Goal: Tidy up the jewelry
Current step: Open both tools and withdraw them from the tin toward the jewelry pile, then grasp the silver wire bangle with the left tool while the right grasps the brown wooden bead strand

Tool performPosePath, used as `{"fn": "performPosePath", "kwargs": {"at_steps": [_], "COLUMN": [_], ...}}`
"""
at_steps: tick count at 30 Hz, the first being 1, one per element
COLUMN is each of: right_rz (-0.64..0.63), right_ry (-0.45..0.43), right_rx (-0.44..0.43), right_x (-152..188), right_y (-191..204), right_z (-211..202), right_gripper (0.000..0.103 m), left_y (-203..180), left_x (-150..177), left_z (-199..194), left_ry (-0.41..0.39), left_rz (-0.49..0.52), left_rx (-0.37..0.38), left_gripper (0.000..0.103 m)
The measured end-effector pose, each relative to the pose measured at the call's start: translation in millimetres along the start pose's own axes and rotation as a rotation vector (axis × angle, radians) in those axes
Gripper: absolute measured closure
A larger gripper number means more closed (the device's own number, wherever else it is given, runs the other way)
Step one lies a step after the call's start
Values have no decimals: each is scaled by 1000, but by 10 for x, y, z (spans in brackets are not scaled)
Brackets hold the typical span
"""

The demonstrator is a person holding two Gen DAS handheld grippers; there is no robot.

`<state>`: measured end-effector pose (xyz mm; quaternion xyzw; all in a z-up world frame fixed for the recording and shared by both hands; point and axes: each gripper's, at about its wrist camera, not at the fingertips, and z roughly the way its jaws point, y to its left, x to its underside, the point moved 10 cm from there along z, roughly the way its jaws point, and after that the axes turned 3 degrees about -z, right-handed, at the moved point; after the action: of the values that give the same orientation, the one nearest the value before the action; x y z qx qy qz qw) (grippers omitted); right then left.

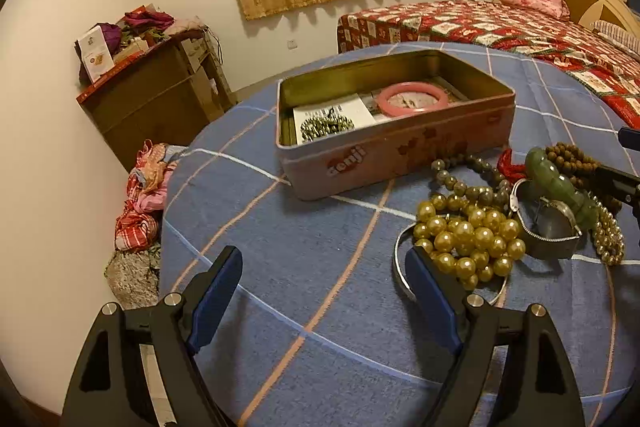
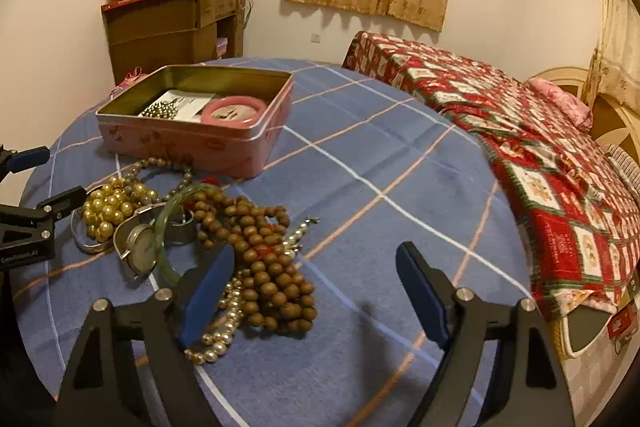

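A pink tin box (image 1: 400, 151) (image 2: 200, 143) stands open on the blue checked cloth, holding a pink bangle (image 1: 414, 99) (image 2: 234, 109) and a small bead bracelet (image 1: 326, 127). A jewelry pile lies in front of it: gold pearl beads (image 1: 468, 241) (image 2: 108, 207), a green jade bangle (image 1: 560, 183), a watch (image 1: 552, 223) (image 2: 138, 251), brown wooden beads (image 2: 264, 259). My left gripper (image 1: 324, 267) is open and empty, its right finger beside the gold pearls. My right gripper (image 2: 316, 267) is open and empty, its left finger over the wooden beads.
The round table (image 2: 380, 163) carries the blue checked cloth. A bed with a red patterned quilt (image 2: 540, 155) stands to the right. A brown cabinet (image 1: 160, 95) with clutter on top stands by the wall. Clothes (image 1: 140, 195) lie heaped on the floor left of the table.
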<state>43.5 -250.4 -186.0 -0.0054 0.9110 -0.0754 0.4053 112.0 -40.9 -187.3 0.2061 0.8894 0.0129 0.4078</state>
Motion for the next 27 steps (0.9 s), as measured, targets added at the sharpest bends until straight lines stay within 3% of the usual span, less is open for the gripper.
{"fn": "performPosePath", "kwargs": {"at_steps": [5, 11, 14, 16, 18, 21, 27], "right_rz": [-10, -3, -8, -15, -19, -25, 4], "right_ry": [4, 16, 31, 33, 31, 26, -8], "right_rx": [-12, -30, -45, -57, -78, -76, -74], "right_x": [11, 20, 21, 20, 25, 23, -30], "right_y": [51, 57, 87, 118, 148, 151, 100], "right_z": [29, 66, 105, 110, 101, 86, 35], "right_gripper": [24, 37, 49, 59, 71, 77, 80], "left_y": [-29, -174, -251, -328, -349, -330, -208], "left_x": [10, 30, 41, 51, 47, 19, -240], "left_z": [18, 26, 27, 11, 1, -70, -371], "left_ry": [6, 22, 42, 55, 54, 33, -73], "left_rz": [3, 44, 33, 31, 37, 24, 10], "left_rx": [19, 61, 134, 197, 196, 203, 186], "left_gripper": [20, 46, 68, 93, 98, 101, 100]}}
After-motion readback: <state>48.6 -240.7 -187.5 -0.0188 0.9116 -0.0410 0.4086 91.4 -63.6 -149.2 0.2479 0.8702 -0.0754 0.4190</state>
